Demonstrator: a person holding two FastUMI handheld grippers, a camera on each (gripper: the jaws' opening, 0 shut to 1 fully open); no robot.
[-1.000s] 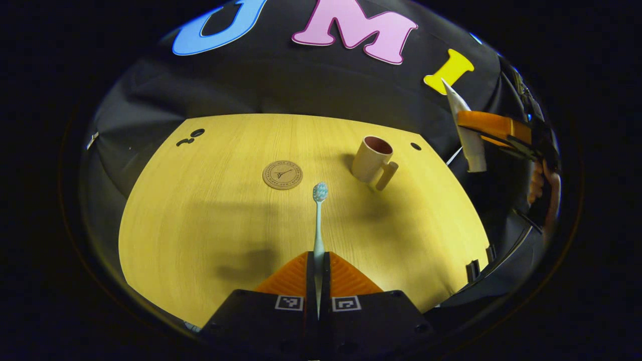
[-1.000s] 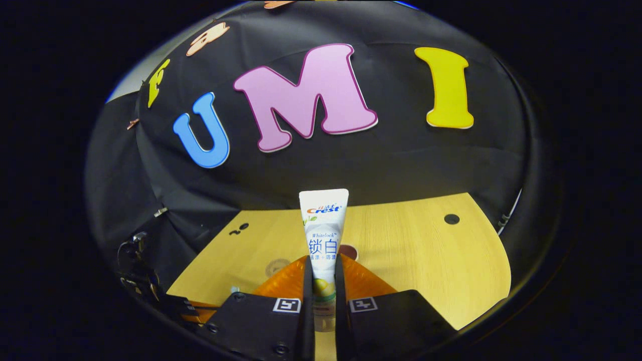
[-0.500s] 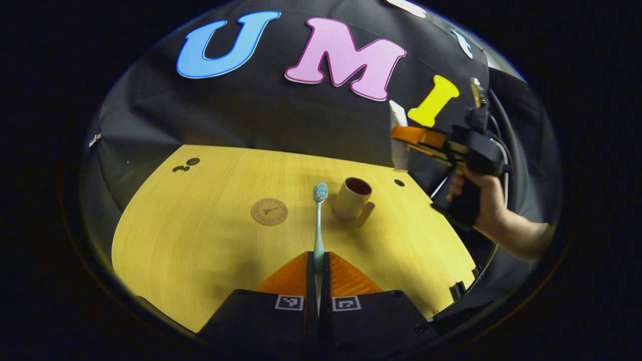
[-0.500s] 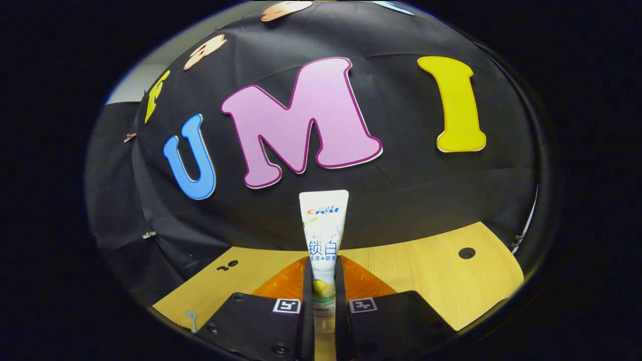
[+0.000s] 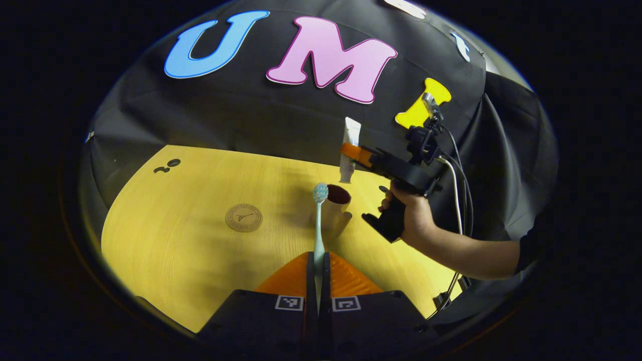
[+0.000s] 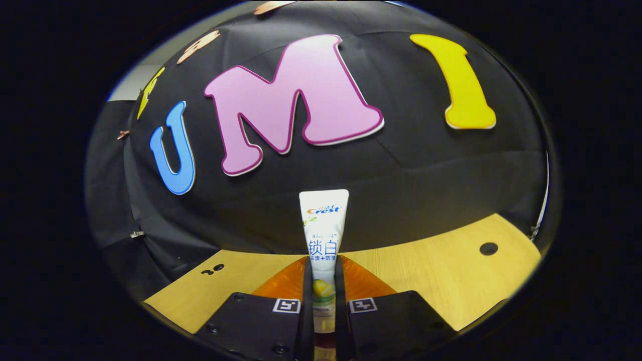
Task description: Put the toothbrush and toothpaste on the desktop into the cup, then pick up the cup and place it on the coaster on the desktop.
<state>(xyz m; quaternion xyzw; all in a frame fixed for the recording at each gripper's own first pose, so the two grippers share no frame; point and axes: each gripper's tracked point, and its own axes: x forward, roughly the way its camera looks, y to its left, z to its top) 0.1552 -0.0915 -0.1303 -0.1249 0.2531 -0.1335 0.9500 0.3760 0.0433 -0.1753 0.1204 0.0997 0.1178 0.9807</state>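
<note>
In the left gripper view my left gripper is shut on a pale blue toothbrush that points forward, its bristle head just left of the beige cup standing on the wooden desktop. The round coaster lies left of the cup. My right gripper, held by a hand, hovers above the cup with the white toothpaste tube upright, cap end down near the cup's mouth. In the right gripper view my right gripper is shut on the toothpaste tube.
Small dark holes mark the desktop's far left, and another hole sits at its far right. A cable trails from the right gripper. A forearm reaches over the desk's right edge.
The right gripper has moved left and down with the toothpaste, now over the cup. The left gripper has shifted so the toothbrush head lines up beside the cup's rim.
</note>
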